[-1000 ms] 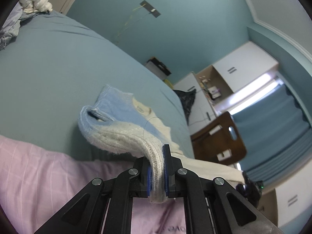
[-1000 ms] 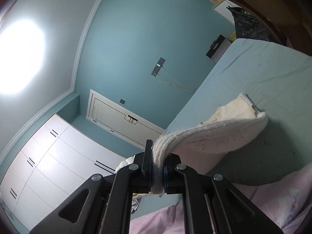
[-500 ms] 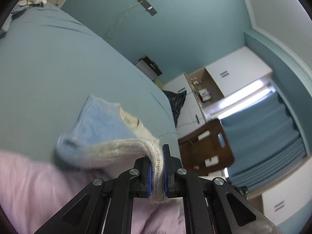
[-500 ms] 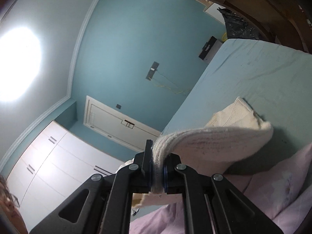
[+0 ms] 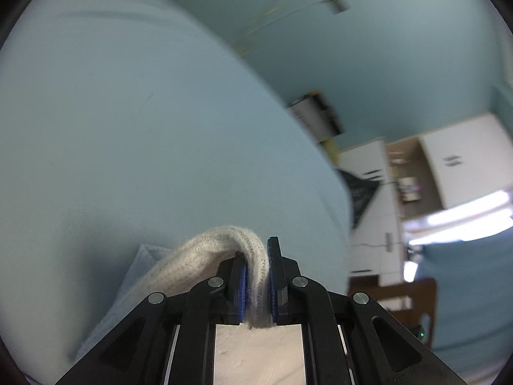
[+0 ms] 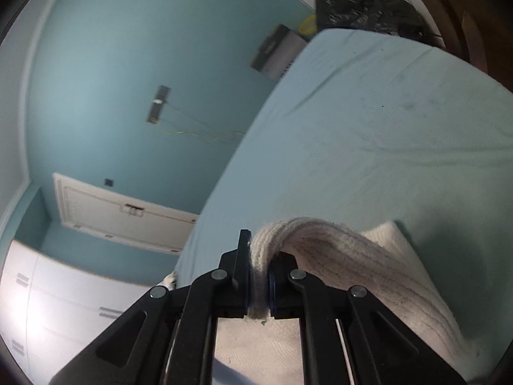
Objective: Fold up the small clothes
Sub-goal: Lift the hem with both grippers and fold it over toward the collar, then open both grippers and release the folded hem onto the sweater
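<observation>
Left tool (image 5: 257, 284) clamps knit garment (image 5: 205, 256) | right tool (image 6: 259, 284) clamps it too | over bed (image 6: 400, 128)

Right tool (image 6: 259, 285) clamped tight on the ribbed edge of a cream knitted garment (image 6: 340, 253). The fabric arches up from the pads and drapes down to the right over the light-blue bed sheet (image 6: 384, 134). Black plastic bag (image 6: 359, 0) beyond the bed's far edge.

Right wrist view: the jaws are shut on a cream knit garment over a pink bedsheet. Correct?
Not quite. In the right wrist view the right gripper is shut on the cream knit garment, but the bedsheet under it is light blue, not pink.
</observation>
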`<state>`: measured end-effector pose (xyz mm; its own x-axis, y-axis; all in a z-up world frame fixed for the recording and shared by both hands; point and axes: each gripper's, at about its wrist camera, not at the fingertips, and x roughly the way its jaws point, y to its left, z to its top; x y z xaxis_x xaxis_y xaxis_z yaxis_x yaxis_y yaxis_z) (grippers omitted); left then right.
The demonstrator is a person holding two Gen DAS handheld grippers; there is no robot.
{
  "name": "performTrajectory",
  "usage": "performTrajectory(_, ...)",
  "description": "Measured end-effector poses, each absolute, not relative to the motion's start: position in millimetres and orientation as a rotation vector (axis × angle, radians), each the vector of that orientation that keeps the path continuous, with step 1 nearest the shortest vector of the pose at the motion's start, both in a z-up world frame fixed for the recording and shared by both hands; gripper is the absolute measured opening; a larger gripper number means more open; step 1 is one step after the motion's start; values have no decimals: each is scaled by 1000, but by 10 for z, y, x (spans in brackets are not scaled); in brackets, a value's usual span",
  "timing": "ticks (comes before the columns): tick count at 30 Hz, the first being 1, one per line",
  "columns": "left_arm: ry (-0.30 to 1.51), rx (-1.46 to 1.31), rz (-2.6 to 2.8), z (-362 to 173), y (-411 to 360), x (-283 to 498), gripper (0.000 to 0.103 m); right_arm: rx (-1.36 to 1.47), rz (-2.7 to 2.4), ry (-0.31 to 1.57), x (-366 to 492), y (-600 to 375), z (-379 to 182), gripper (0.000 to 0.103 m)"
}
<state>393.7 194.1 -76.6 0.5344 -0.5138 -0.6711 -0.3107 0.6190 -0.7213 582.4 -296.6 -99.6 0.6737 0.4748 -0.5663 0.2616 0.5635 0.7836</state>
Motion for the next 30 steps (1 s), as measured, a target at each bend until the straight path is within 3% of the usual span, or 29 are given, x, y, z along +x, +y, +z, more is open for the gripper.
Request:
performTrajectory(2,1123,-953,-86,-987,1862,4146,16,1021,98,896,6111,-2975,-1248,6)
performTrajectory(4,1190,-980,-40,-1136,1807,4250,38,1091,89,974,6353,-2997,-1522,15)
performTrajectory(5,1204,-1009,-15,-1194,1779,4262,61,1169,87,1002,6449,-3045,-1669,22)
performTrajectory(6,1189,-1019,4,-1185,1779,4253,66,1226,85,1000,6478,-3091,-1724,26)
performTrajectory(9,1073,-910,30,-920,1709,4180,66,1240,73,884,6484,-3267,-1533,30)
performTrajectory(11,1051,-807,18,-769,1627,4135,70,1168,40,857,6406,-3308,-1351,63)
performTrajectory(12,1052,-714,24,-680,1548,4063,72,1110,24,861,6351,-3309,-1262,72)
performTrajectory(15,1083,-556,37,-654,1436,3883,74,859,-24,918,6218,-3290,-1160,73)
performTrajectory(18,1135,-497,-17,-828,1334,3539,74,561,-38,1063,6146,-3185,-1407,73)
performTrajectory(25,1226,-445,-37,-1407,1347,2711,74,391,81,1327,5798,-2995,-2349,72)
performTrajectory(26,1229,-421,-30,-1476,1354,2610,74,337,73,1321,5742,-2935,-2378,67)
performTrajectory(27,1228,-408,-27,-1515,1352,2549,74,274,34,1297,5688,-2890,-2370,35)
performTrajectory(28,1235,-390,-19,-1564,1345,2484,74,256,30,1284,5724,-2869,-2359,15)
performTrajectory(29,1241,-377,-12,-1585,1351,2437,74,251,21,1262,5730,-2859,-2330,6)
performTrajectory(30,1241,-367,-9,-1598,1360,2428,74,229,-13,1208,5678,-2859,-2236,6)
